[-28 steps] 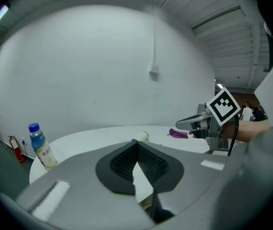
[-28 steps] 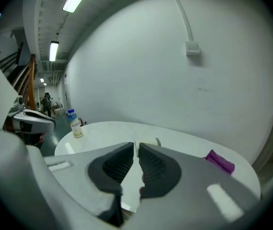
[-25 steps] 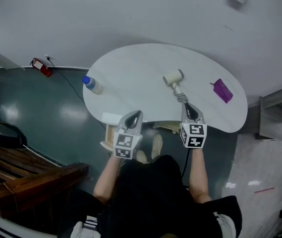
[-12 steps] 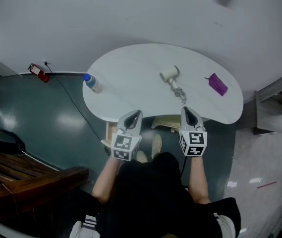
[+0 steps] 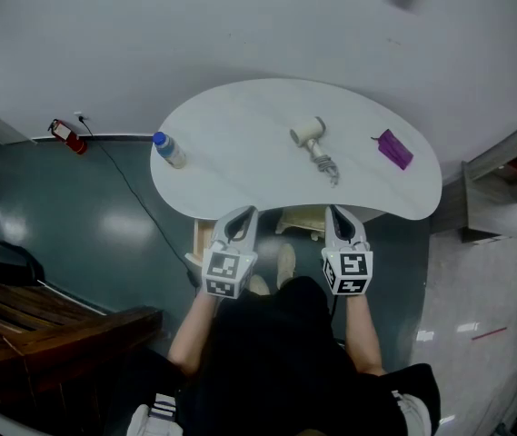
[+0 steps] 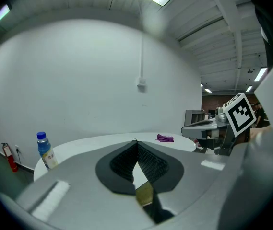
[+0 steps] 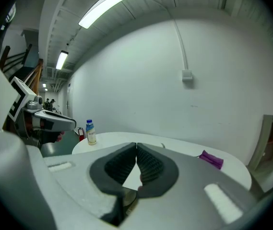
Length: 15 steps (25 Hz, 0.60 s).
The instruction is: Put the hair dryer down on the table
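Note:
A cream hair dryer [image 5: 312,135] lies on the white table [image 5: 240,125], its cord [image 5: 329,168] trailing toward the near edge. Neither gripper touches it. My right gripper [image 5: 339,216] is held off the table's near edge, shut with nothing between its tips. Beside it on the left, my left gripper [image 5: 243,214] is also shut and holds nothing. In the left gripper view the jaw tips [image 6: 136,143] meet, and in the right gripper view the tips [image 7: 136,144] meet too. The hair dryer is hidden behind the jaws in both gripper views.
A blue-capped bottle [image 5: 168,151] stands at the table's left end, and a purple object [image 5: 392,149] lies at its right end. A pale wooden stool [image 5: 300,222] sits under the near edge. A red fire extinguisher [image 5: 65,135] rests on the floor at left, a dark wooden bench [image 5: 49,330] lower left.
My right gripper has drawn back from the hair dryer's cord to off the table's near edge. The hair dryer stays lying on the table. The left gripper has hardly moved.

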{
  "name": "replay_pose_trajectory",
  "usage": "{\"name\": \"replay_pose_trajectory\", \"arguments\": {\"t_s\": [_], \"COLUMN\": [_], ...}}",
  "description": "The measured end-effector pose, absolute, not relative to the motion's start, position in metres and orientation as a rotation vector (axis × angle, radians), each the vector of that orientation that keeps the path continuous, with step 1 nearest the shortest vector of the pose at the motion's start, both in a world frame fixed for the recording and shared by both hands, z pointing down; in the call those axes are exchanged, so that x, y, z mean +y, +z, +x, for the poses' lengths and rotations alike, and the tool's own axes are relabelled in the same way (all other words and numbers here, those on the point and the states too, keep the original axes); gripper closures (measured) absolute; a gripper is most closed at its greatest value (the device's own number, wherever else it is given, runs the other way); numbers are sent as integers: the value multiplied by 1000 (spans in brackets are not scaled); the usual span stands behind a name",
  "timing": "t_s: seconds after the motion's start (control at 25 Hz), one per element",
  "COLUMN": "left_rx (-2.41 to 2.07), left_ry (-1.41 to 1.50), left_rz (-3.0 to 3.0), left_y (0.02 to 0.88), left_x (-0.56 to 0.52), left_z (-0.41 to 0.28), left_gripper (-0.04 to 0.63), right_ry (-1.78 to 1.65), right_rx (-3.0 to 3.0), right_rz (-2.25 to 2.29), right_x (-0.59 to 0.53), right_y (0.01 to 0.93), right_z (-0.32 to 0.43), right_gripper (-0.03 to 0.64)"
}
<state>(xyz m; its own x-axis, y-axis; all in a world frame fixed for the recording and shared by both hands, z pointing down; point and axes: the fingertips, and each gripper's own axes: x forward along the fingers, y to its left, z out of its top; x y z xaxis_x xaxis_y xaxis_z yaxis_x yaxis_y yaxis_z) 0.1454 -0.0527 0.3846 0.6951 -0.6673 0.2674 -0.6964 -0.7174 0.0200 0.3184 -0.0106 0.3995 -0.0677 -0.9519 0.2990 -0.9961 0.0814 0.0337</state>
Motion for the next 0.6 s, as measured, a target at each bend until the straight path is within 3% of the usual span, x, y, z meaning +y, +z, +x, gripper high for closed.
{"name": "replay_pose_trajectory", "arguments": {"t_s": [0.6], "left_rx": [-1122], "left_ry": [361], "left_rz": [2787], "left_y": [383], "left_x": [-52], "left_z": [142], "left_gripper": [589], "right_ry": [292], "right_rx": [-2113], "right_rz": [1972], "right_x": [-6], "right_y": [404], "right_z": [317], "right_gripper": [612]}}
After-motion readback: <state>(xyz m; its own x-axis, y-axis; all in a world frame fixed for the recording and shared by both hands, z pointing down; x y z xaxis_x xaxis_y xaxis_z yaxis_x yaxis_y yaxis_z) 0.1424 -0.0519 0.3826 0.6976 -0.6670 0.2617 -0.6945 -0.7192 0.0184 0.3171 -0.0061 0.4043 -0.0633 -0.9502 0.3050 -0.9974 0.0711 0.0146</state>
